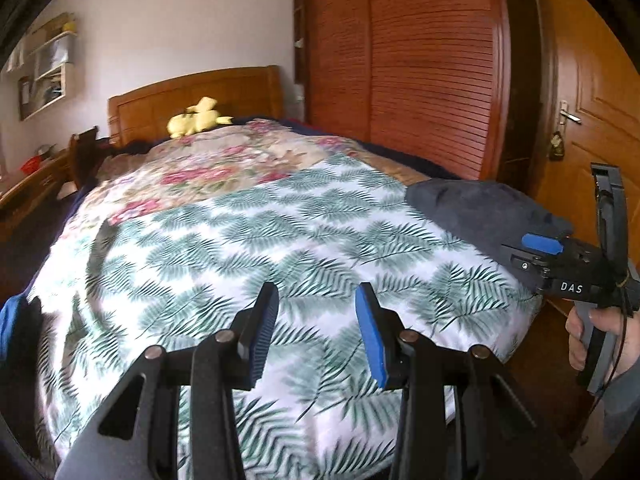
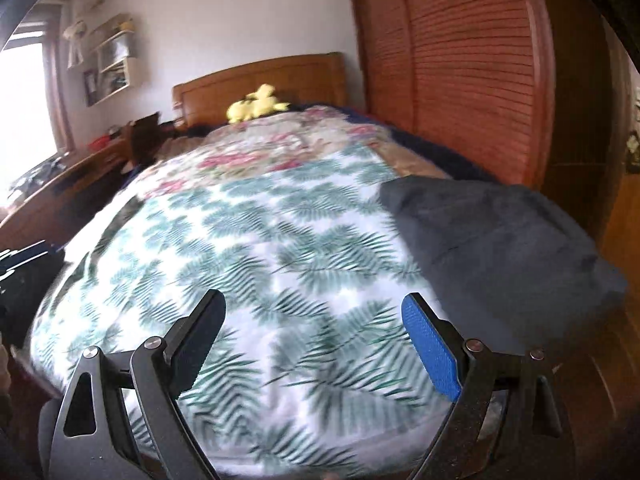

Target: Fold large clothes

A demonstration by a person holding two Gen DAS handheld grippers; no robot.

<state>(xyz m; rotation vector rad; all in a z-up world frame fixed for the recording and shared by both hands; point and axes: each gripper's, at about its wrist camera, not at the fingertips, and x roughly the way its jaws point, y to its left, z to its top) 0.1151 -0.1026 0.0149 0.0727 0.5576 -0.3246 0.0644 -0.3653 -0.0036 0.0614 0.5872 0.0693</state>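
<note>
A dark grey garment (image 1: 480, 208) lies bunched in a low heap at the right edge of the bed, on the fern-print cover (image 1: 280, 220). My left gripper (image 1: 317, 292) hovers over the near part of the cover, open, with nothing between its blue pads. A hand (image 1: 580, 332) holds the right gripper at the far right, just past the garment, where one blue pad (image 1: 542, 243) shows. In the right wrist view the right gripper (image 2: 314, 296) stands wide open and empty above the cover (image 2: 280, 240), with the garment (image 2: 500, 232) ahead to the right.
A yellow plush toy (image 1: 198, 118) sits by the wooden headboard, on a floral quilt (image 1: 208, 168). A louvred wardrobe (image 1: 400, 60) and a door (image 1: 592, 100) stand on the right. A desk (image 1: 28, 184) runs along the left. Dark blue cloth (image 1: 16, 320) hangs at the bed's left edge.
</note>
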